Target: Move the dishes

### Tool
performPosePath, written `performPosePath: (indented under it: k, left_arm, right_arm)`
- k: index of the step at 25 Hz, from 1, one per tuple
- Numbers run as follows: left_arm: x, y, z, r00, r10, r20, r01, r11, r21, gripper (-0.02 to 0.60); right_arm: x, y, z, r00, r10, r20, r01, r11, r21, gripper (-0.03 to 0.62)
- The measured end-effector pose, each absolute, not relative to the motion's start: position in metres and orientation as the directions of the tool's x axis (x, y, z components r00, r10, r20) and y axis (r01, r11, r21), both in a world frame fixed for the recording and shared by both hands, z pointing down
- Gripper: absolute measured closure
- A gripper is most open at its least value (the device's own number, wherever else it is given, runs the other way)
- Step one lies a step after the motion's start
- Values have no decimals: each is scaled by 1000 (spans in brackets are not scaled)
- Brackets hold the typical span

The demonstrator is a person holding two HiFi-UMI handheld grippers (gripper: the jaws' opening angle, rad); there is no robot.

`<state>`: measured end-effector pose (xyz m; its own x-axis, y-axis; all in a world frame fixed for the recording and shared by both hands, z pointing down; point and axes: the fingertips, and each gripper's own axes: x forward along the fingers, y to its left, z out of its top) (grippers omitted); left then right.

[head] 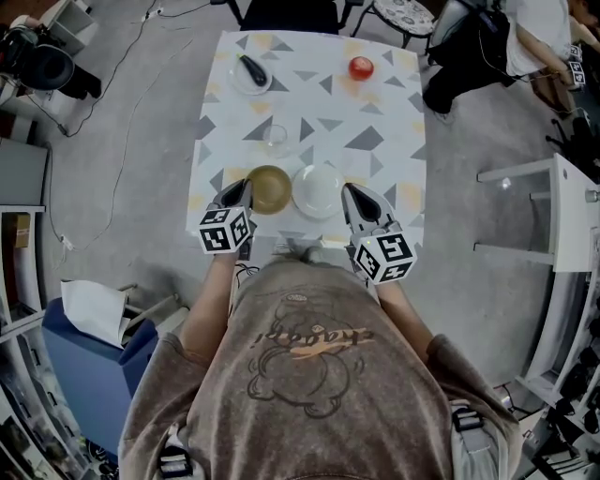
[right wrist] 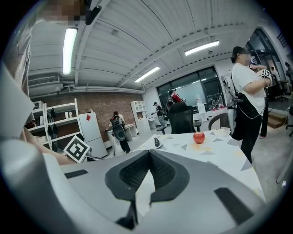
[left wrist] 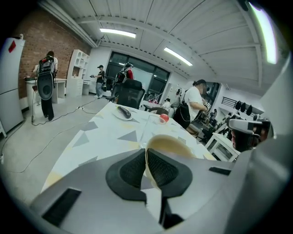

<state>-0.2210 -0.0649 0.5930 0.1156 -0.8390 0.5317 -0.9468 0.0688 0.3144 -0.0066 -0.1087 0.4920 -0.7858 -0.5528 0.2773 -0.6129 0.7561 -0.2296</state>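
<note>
**A:** What's the surface like?

**B:** The table (head: 394, 122) wears a white cloth printed with grey and yellow triangles. It stands on a grey floor (head: 141, 141) crossed by thin cables, and a black chair (head: 286, 14) sits at its far end.

**A:** And the dishes?

**B:** 2 sit at the near edge: a brown bowl (head: 269, 188) on the left and a white plate (head: 319, 190) just beside it on the right. Farther back are a clear glass (head: 275, 139), a small plate (head: 251, 75) bearing a dark object, and a red apple (head: 361, 67).

**A:** The tools?

**B:** The left gripper (head: 247, 188) is clenched on the brown bowl's left rim, and its own view shows the rim pinched between the pads. The right gripper (head: 349, 190) is clamped at the white plate's right rim, with a white sliver between its pads.

**A:** The room?

**B:** There's a brick wall (left wrist: 32, 50), a white fridge (left wrist: 11, 87) and strip lights (left wrist: 118, 33) on a ribbed ceiling. Several people stand about.
</note>
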Motion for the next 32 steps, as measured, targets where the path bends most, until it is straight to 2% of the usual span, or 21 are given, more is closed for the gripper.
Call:
performPosePath:
  k: [14,26,28,30,32]
  left_arm:
    - [-222,-43,663,118,-744,658,-923,162,349,549]
    - [-219,-43,666,119,-742,659,-938,134,320,547]
    - [-217,-44,664,122,-749,651,-937,129,324,525]
    - [-218,-46,662,122,-756,643,-938,124,324,465]
    - [-220,-49,658,114,-765,634,-941,122,316,462]
  right_arm:
    - [4,-107,497,-758,-580,300,-647,728,-227,597]
    - [3,-109,500,-757,-578,304,-647,726,-232,597]
    - [3,-109,501,-759,-577,303,-646,727,-232,597]
    - [2,-109,501,-760,-576,301,-645,728,-233,597]
    - [1,-110,501,-761,-575,300,-643,730,-233,597]
